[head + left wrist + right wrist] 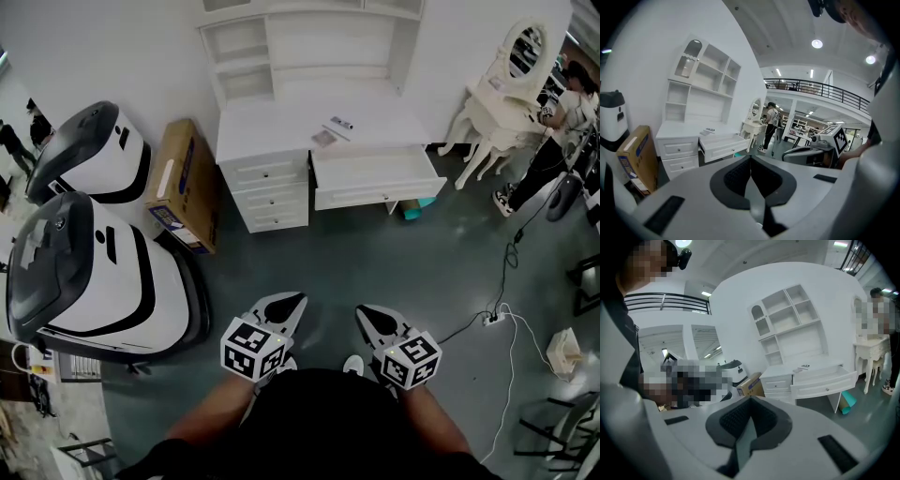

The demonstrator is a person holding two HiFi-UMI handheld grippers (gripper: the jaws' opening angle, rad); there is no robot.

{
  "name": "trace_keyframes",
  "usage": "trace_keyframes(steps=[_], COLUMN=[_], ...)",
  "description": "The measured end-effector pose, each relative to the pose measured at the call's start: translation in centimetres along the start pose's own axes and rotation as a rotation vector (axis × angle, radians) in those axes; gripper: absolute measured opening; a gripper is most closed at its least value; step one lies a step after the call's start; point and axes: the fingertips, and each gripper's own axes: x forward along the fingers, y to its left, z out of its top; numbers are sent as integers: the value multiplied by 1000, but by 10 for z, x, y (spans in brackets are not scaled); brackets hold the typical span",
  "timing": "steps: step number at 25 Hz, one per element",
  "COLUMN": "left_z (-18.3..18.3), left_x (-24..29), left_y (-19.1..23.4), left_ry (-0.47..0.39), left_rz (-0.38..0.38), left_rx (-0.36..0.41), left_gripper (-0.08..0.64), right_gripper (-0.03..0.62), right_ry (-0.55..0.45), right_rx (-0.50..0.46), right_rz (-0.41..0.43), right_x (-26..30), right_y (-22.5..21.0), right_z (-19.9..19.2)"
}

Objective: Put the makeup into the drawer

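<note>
A white vanity desk point(309, 117) stands ahead across the floor, its wide drawer point(375, 178) pulled open. Two small makeup items lie on the desktop: a dark-and-white one point(339, 123) and a flat greyish one point(324, 139). My left gripper point(288, 304) and right gripper point(372, 319) hang side by side near my body, far from the desk, both shut with nothing between the pads. The left gripper view has the drawer point(719, 145) and the makeup point(709, 131) at left. The right gripper view has the drawer point(825, 380) at right and the makeup point(804, 366) above it.
A cardboard box point(183, 183) leans left of the desk, beside two large white-and-black machines point(94, 272). A teal object point(417, 208) lies under the desk. At right stand a white dressing table with an oval mirror point(511, 84) and a person point(562, 122). A cable and power strip point(492, 319) cross the floor.
</note>
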Motion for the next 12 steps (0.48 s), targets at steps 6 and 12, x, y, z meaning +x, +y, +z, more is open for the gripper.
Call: trace_keyframes(steps=[6, 12], left_z=[-7, -8], left_x=[0, -12], left_y=[-2, 11], left_ry=[22, 16], left_rz=[-11, 3], left_rx=[7, 4], left_gripper=[11, 11], right_gripper=[28, 28], right_ry=[26, -8], right_rx=[-15, -17], right_rz=[-27, -33], right_x=[6, 10], right_y=[4, 12], right_z=[-8, 0])
